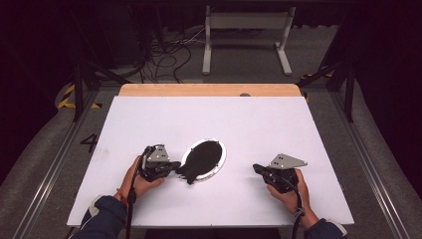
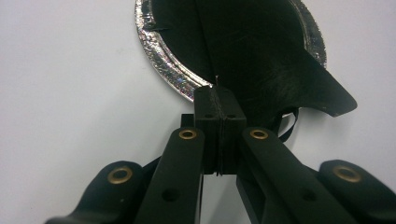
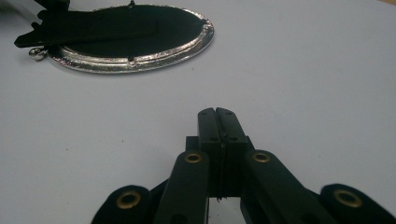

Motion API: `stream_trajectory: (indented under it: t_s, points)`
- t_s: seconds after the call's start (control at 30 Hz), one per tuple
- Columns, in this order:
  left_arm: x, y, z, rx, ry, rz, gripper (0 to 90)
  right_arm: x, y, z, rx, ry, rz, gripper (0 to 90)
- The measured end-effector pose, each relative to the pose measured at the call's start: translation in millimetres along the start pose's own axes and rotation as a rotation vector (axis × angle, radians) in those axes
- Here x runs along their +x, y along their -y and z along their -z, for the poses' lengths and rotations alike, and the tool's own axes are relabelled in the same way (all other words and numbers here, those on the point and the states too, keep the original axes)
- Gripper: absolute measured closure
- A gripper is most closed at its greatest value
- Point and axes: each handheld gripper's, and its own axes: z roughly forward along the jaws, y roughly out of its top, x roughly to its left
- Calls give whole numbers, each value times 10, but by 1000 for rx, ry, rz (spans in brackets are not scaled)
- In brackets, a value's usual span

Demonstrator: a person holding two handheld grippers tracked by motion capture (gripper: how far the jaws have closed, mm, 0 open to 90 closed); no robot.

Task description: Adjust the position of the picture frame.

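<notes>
An oval frame (image 1: 205, 155) with a shiny silver rim and a black back lies flat near the middle of the white table (image 1: 259, 119). A black flap (image 1: 187, 174) sticks out past its near left edge. My left gripper (image 1: 176, 166) is shut, its tips right at that edge. In the left gripper view the closed jaws (image 2: 219, 93) meet at the silver rim (image 2: 163, 65), beside the flap (image 2: 322, 93); I see nothing clamped between them. My right gripper (image 1: 256, 168) rests shut on the table to the frame's right, well apart from it. Its tips (image 3: 217, 114) point toward the frame (image 3: 135, 42).
A wooden strip (image 1: 209, 89) runs along the table's far edge. Beyond it on the floor stand a white metal stand (image 1: 246, 30) and a tangle of cables (image 1: 164, 55). Bare white surface lies around the frame and both hands.
</notes>
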Motion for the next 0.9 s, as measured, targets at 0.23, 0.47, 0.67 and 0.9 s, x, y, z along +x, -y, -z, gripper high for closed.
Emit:
stream_trajectory:
  t_s: [0.23,0.47,0.67,0.9]
  points:
    - [-67,11,-71,14,12,6,898,12,27,-4,7,-11,7,900]
    - [-206,-87,-165,19,9,-41,897,17,32,-30,21,-16,17,900]
    - [-268,-166,-247,18,25,-60,893,11,56,-26,29,-16,17,900]
    - [-339,-268,-350,19,25,-78,890,29,42,-58,39,-22,22,900]
